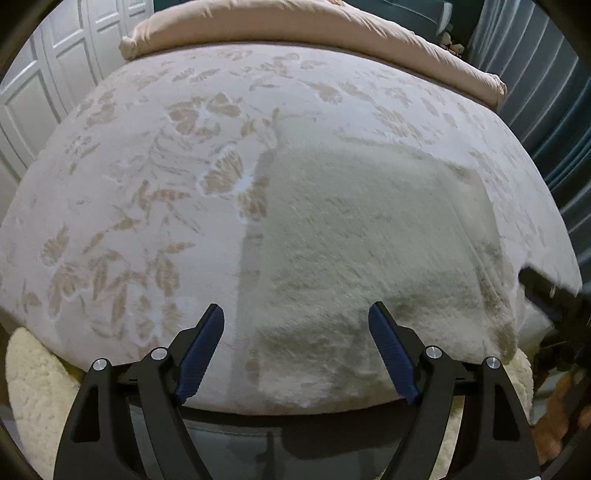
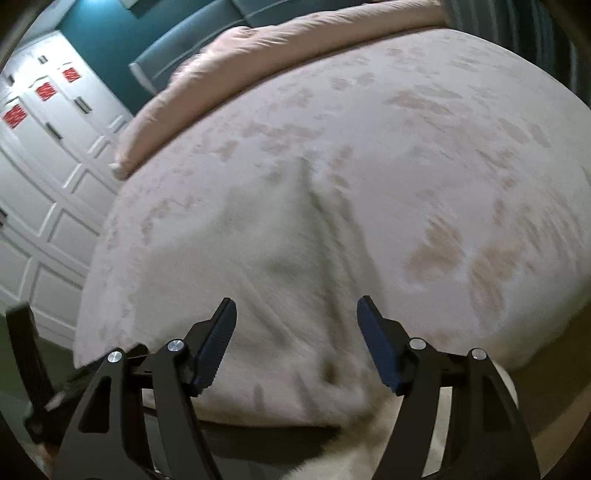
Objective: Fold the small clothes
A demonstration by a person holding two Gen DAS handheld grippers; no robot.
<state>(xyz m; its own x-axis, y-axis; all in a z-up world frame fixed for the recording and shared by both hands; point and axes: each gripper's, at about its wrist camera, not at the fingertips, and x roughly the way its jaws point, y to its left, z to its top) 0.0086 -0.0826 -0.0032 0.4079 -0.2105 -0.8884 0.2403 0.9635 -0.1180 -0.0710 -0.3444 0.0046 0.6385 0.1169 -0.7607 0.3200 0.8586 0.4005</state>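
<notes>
A pale, fuzzy, cream-white garment (image 1: pixel 369 236) lies flat on the flower-patterned bed cover (image 1: pixel 147 177), roughly rectangular, reaching the bed's near edge. My left gripper (image 1: pixel 297 314) is open and empty, just above the garment's near left part. In the right wrist view the same garment (image 2: pixel 280 258) lies blurred in front of my right gripper (image 2: pixel 296 308), which is open and empty over its near edge. The right gripper also shows as a dark blurred shape at the right edge of the left wrist view (image 1: pixel 554 295).
A folded pink duvet (image 1: pixel 295 33) lies across the far end of the bed. White panelled wardrobe doors (image 2: pixel 48 155) stand at the left. A cream fleecy rug (image 1: pixel 40 391) lies on the floor below the bed's near edge. Dark curtains (image 1: pixel 546 110) hang at the right.
</notes>
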